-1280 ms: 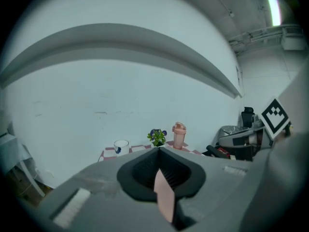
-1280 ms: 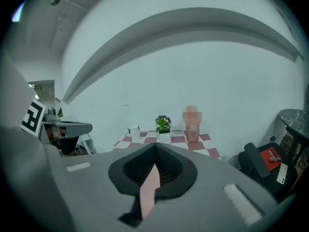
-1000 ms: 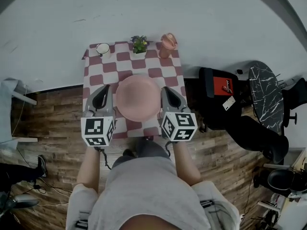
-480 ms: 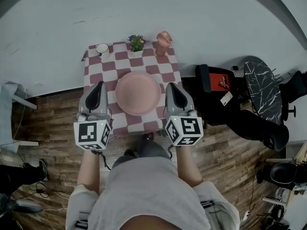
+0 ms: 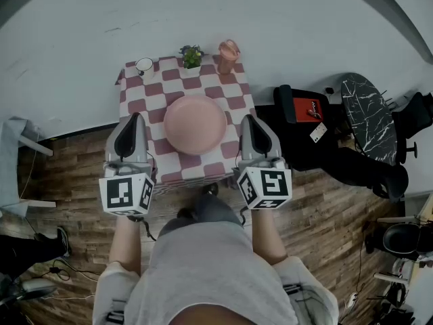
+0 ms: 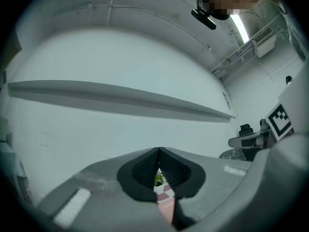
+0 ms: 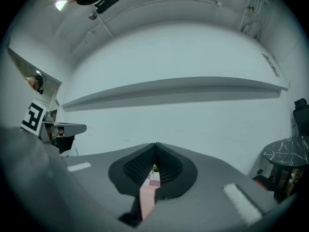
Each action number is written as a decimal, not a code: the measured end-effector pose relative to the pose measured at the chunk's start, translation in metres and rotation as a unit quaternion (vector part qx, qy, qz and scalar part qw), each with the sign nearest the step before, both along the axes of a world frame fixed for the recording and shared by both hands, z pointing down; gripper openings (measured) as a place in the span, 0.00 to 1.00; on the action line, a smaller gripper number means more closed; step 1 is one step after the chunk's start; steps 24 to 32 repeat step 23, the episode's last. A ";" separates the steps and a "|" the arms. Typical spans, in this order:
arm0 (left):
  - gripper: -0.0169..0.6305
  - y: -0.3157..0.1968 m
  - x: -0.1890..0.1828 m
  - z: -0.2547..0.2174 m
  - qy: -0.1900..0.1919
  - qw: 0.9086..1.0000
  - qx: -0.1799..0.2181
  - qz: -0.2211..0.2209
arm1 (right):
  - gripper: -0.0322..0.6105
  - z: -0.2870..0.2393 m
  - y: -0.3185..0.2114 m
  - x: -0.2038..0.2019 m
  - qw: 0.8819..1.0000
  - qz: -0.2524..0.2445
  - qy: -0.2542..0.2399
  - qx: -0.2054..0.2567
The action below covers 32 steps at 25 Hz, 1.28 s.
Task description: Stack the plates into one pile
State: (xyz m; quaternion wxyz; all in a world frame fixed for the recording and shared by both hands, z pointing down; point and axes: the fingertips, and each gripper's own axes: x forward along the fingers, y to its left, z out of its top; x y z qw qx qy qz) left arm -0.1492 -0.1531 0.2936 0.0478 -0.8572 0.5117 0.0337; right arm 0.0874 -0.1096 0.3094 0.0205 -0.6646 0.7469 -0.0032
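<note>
Handling: we judge the plates (image 5: 195, 124) stiff, smooth, slippery at the rim, and likely breakable if dropped.
Hold: we'd pinch the rim on opposite sides, one claw each.
Look: pink, round and shallow; from above we see one disc and can't count layers.
Place: middle of the checked table (image 5: 139, 95), well apart from the plant (image 5: 192, 56), mug (image 5: 144, 66) and pink cup (image 5: 228, 54).
Claws: left gripper (image 5: 133, 118) and right gripper (image 5: 247, 120) both closed and empty, flanking the plates, not touching.

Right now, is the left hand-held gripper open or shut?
Shut. The left hand-held gripper has its jaws together at the tips, and they grip nothing.
</note>
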 end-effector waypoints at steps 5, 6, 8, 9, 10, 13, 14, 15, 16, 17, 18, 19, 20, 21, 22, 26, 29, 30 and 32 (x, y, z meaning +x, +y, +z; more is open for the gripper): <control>0.04 0.011 0.002 -0.002 -0.002 1.000 0.003 0.011 | 0.05 -0.004 0.012 -0.004 1.000 0.005 -0.003 0.005; 0.04 0.013 0.002 -0.002 -0.003 1.000 0.004 0.012 | 0.05 -0.005 0.014 -0.005 1.000 0.006 -0.004 0.004; 0.04 0.016 0.001 -0.003 -0.002 1.000 0.003 0.015 | 0.05 -0.006 0.017 -0.007 1.000 0.006 -0.005 0.005; 0.04 0.017 0.000 -0.003 -0.001 1.000 0.002 0.016 | 0.05 -0.007 0.018 -0.008 1.000 0.006 -0.005 0.005; 0.04 0.019 -0.001 -0.002 0.000 1.000 0.001 0.015 | 0.05 -0.008 0.019 -0.009 1.000 0.007 -0.004 0.006; 0.04 0.022 -0.004 -0.002 0.000 1.000 0.001 0.016 | 0.05 -0.009 0.023 -0.013 1.000 0.005 -0.004 0.008; 0.04 0.023 -0.005 -0.002 0.001 1.000 0.001 0.017 | 0.05 -0.009 0.024 -0.014 1.000 0.005 -0.004 0.009; 0.04 0.023 -0.006 -0.001 0.001 1.000 0.001 0.017 | 0.05 -0.010 0.025 -0.016 1.000 0.004 -0.003 0.009; 0.04 0.024 -0.006 -0.001 0.001 1.000 0.001 0.018 | 0.05 -0.010 0.026 -0.017 1.000 0.004 -0.002 0.010; 0.04 0.025 -0.006 0.000 -0.001 1.000 0.001 0.019 | 0.05 -0.011 0.026 -0.018 1.000 0.004 -0.001 0.010; 0.04 0.026 -0.007 0.000 -0.002 1.000 0.001 0.020 | 0.05 -0.011 0.027 -0.018 1.000 0.004 -0.001 0.011; 0.04 0.026 -0.007 0.000 -0.002 1.000 0.001 0.020 | 0.05 -0.011 0.027 -0.019 1.000 0.004 0.000 0.011; 0.04 0.027 -0.007 0.000 -0.001 1.000 0.001 0.021 | 0.05 -0.011 0.028 -0.019 1.000 0.004 0.001 0.012; 0.04 0.027 -0.007 0.001 -0.001 1.000 0.001 0.021 | 0.05 -0.012 0.028 -0.020 1.000 0.004 0.001 0.012; 0.04 0.028 -0.008 0.001 0.000 1.000 0.000 0.021 | 0.05 -0.012 0.028 -0.020 1.000 0.004 0.001 0.013; 0.04 0.028 -0.008 0.001 0.001 1.000 0.000 0.021 | 0.05 -0.012 0.028 -0.020 1.000 0.004 0.002 0.013; 0.04 0.028 -0.008 0.001 0.001 1.000 0.000 0.021 | 0.05 -0.012 0.028 -0.020 1.000 0.004 0.002 0.013; 0.04 0.028 -0.008 0.001 0.001 1.000 0.000 0.021 | 0.05 -0.012 0.028 -0.020 1.000 0.004 0.002 0.013; 0.04 0.028 -0.008 0.001 0.001 1.000 0.000 0.021 | 0.05 -0.012 0.028 -0.020 1.000 0.004 0.002 0.013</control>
